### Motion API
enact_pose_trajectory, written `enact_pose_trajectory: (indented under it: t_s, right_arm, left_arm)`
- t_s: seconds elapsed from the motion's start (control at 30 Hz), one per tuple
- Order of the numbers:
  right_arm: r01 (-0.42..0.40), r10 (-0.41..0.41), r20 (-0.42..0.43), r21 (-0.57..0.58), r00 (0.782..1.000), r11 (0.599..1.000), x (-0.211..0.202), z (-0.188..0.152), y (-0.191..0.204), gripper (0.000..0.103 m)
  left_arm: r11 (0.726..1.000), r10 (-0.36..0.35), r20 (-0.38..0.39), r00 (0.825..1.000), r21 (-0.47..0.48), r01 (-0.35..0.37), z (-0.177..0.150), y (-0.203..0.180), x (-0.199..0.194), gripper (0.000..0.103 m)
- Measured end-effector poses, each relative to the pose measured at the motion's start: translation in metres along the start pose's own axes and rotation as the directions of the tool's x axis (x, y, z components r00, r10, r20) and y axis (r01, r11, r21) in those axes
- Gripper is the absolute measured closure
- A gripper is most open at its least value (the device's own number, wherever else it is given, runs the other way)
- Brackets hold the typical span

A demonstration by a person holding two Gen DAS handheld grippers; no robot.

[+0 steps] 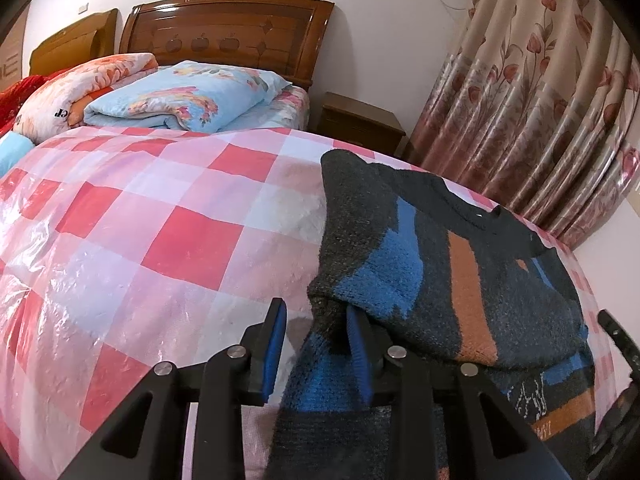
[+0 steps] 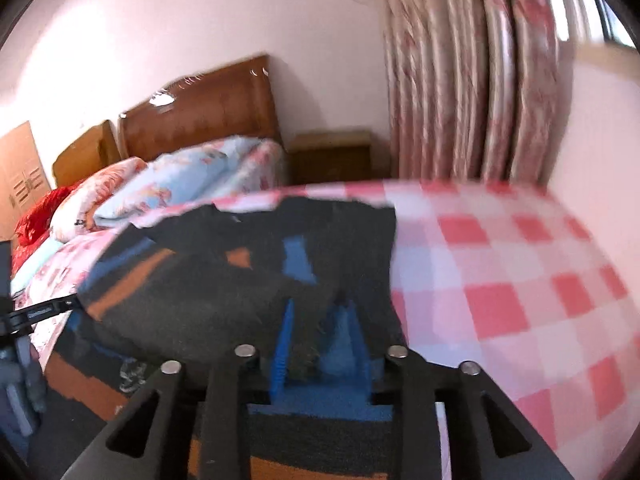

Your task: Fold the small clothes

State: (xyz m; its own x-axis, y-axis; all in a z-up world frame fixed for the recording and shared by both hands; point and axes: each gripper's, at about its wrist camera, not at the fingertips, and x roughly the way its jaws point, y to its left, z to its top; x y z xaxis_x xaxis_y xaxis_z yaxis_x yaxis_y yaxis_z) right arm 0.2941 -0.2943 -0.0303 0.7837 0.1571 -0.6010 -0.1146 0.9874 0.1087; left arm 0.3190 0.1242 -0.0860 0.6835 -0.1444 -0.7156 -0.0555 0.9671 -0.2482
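Note:
A dark grey knitted sweater (image 1: 460, 264) with blue and orange patches lies on the pink checked bed cover (image 1: 160, 220), folded over on itself. My left gripper (image 1: 318, 344) stands partly open at its near left edge. The fabric lies against the right pad, and a gap shows beside the left pad (image 1: 276, 344). In the blurred right wrist view, my right gripper (image 2: 316, 344) is shut on a bunched fold of the sweater (image 2: 200, 292), held a little off the checked cover (image 2: 500, 280). Part of the other gripper shows at each view's outer edge.
Clear plastic film covers the checked cover. Folded floral blankets (image 1: 180, 100) lie at the far end before a wooden headboard (image 1: 228, 36). A wooden nightstand (image 1: 360, 120) and flowered curtains (image 1: 520, 100) stand to the right of the bed.

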Motion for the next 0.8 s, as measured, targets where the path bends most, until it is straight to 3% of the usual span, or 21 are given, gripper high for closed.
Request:
enact_pose_trajectory:
  t_s: [0.03, 0.07, 0.2, 0.23, 0.3, 0.4, 0.47, 0.5, 0.6, 0.7, 0.73, 0.8]
  right_arm:
    - [-0.009, 0.009, 0.001, -0.031, 1.0, 0.999, -0.002, 0.001, 0.006, 0.059]
    - [-0.012, 0.012, -0.007, -0.092, 1.0, 0.996, 0.0, 0.002, 0.019, 0.0]
    - [-0.013, -0.013, -0.125, -0.203, 0.992, 0.979, 0.037, -0.009, 0.044, 0.0]
    - [0.0, -0.036, -0.176, -0.199, 0.984, 0.98, 0.05, -0.013, 0.043, 0.0]
    - [0.01, -0.033, -0.162, -0.138, 0.986, 0.99, 0.044, -0.008, 0.032, 0.0]
    - [-0.027, 0.014, -0.192, -0.07, 0.981, 0.997, 0.047, -0.006, 0.018, 0.0]
    - [-0.014, -0.004, -0.192, -0.093, 0.981, 0.996, 0.046, -0.004, 0.023, 0.0]
    - [-0.008, -0.013, -0.192, -0.103, 0.981, 0.995, 0.046, -0.004, 0.025, 0.0]
    - [-0.007, -0.013, -0.191, -0.104, 0.981, 0.995, 0.044, -0.003, 0.026, 0.0]
    - [-0.007, -0.013, -0.19, -0.104, 0.982, 0.995, 0.044, -0.006, 0.026, 0.0]
    - [-0.007, -0.013, -0.19, -0.105, 0.982, 0.994, 0.047, -0.008, 0.024, 0.0]
    - [-0.01, -0.009, -0.19, -0.101, 0.982, 0.995, 0.048, -0.008, 0.024, 0.0]
  left_arm:
    - [1.0, 0.001, -0.001, 1.0, 0.0, -0.001, 0.0, 0.0, 0.0, 0.071]
    - [1.0, 0.002, 0.0, 1.0, 0.0, -0.002, 0.0, 0.0, 0.0, 0.071]
    - [1.0, -0.003, -0.002, 1.0, -0.006, 0.003, -0.001, 0.001, -0.002, 0.071]
    - [1.0, -0.006, -0.007, 1.0, -0.006, 0.006, -0.002, 0.002, -0.002, 0.071]
    - [1.0, -0.002, 0.004, 1.0, -0.005, 0.002, -0.006, 0.003, -0.01, 0.072]
    - [0.998, 0.03, 0.126, 0.992, -0.051, -0.023, -0.015, 0.007, -0.041, 0.073]
    - [0.997, -0.003, 0.219, 0.976, -0.069, 0.018, -0.016, 0.002, -0.063, 0.075]
    - [0.998, -0.028, 0.229, 0.973, -0.054, 0.042, -0.011, -0.005, -0.068, 0.074]
    - [0.993, -0.116, 0.166, 0.979, 0.042, 0.11, 0.015, -0.042, -0.059, 0.073]
    - [0.979, -0.199, -0.005, 0.98, 0.042, 0.199, 0.044, -0.069, -0.013, 0.073]
    - [0.981, -0.19, -0.04, 0.981, 0.03, 0.191, 0.048, -0.071, 0.002, 0.073]
    - [0.994, -0.107, -0.117, 0.987, -0.013, 0.106, 0.05, -0.065, 0.039, 0.074]
